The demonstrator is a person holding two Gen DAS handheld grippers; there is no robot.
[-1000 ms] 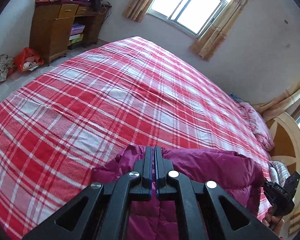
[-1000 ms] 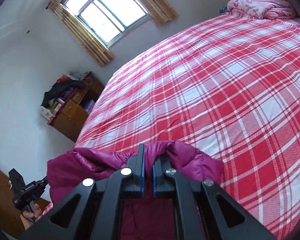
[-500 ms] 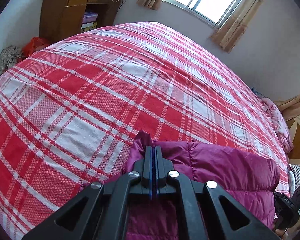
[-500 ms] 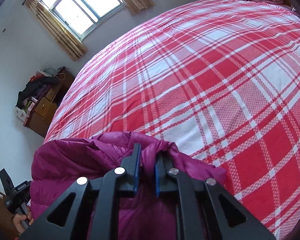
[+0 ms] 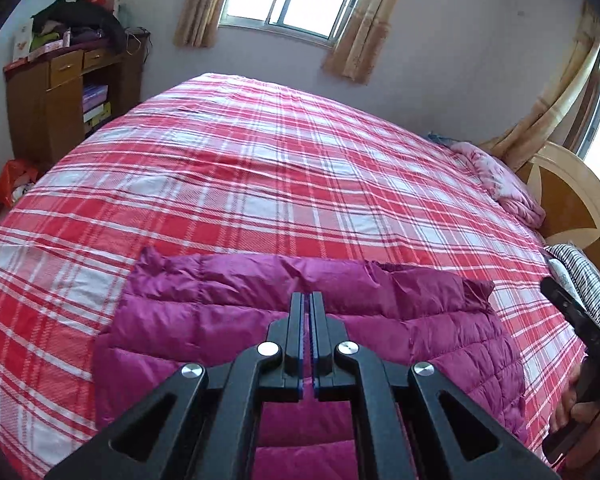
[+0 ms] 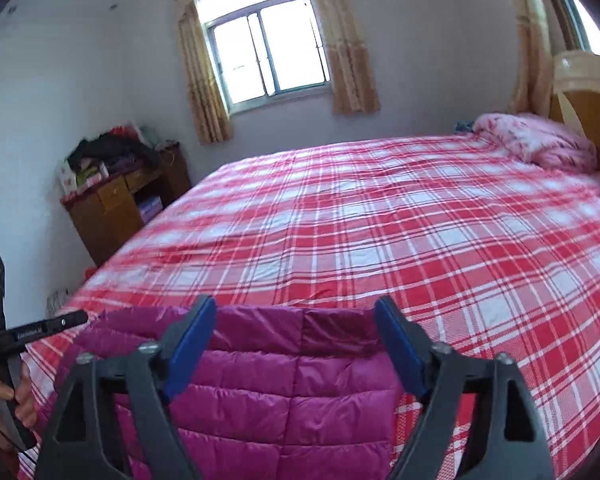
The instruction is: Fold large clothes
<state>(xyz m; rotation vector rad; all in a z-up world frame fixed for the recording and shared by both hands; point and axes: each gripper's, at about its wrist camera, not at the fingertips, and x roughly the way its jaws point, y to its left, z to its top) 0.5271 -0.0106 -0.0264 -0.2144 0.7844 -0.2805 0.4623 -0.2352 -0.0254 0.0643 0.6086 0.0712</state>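
Left wrist view showed the left gripper point(image 5: 309, 300) with its jaws pressed together and no fabric visible between them; the tips sat above the magenta quilted jacket point(image 5: 260, 320), apparently not holding it. Right wrist view showed the right gripper point(image 6: 296, 320) with its jaws spread wide and empty, poised over the same jacket point(image 6: 280, 380).

The jacket lay flat on the near part of the bed point(image 5: 260, 168), on the red-and-white plaid sheet, with one band of its far edge turned over onto the body. A pink blanket point(image 5: 500, 184) lay bunched near the headboard point(image 5: 572, 208), well apart from the jacket. A wooden cabinet point(image 5: 56, 96) stood against the wall beyond the bed.

Handling assessment: the garment appeared padded, soft and light, with a smooth, slightly glossy shell. Such a shell was likely to slip between narrow jaws, and the filling would spring back after each fold. A hold was best taken at a seamed edge or corner, where the layers were thin and the stitching gave purchase, rather than on a puffed panel. Both far corners were suitable points for the next fold. Pressing each fold down would be advisable, since trapped air could reopen it.
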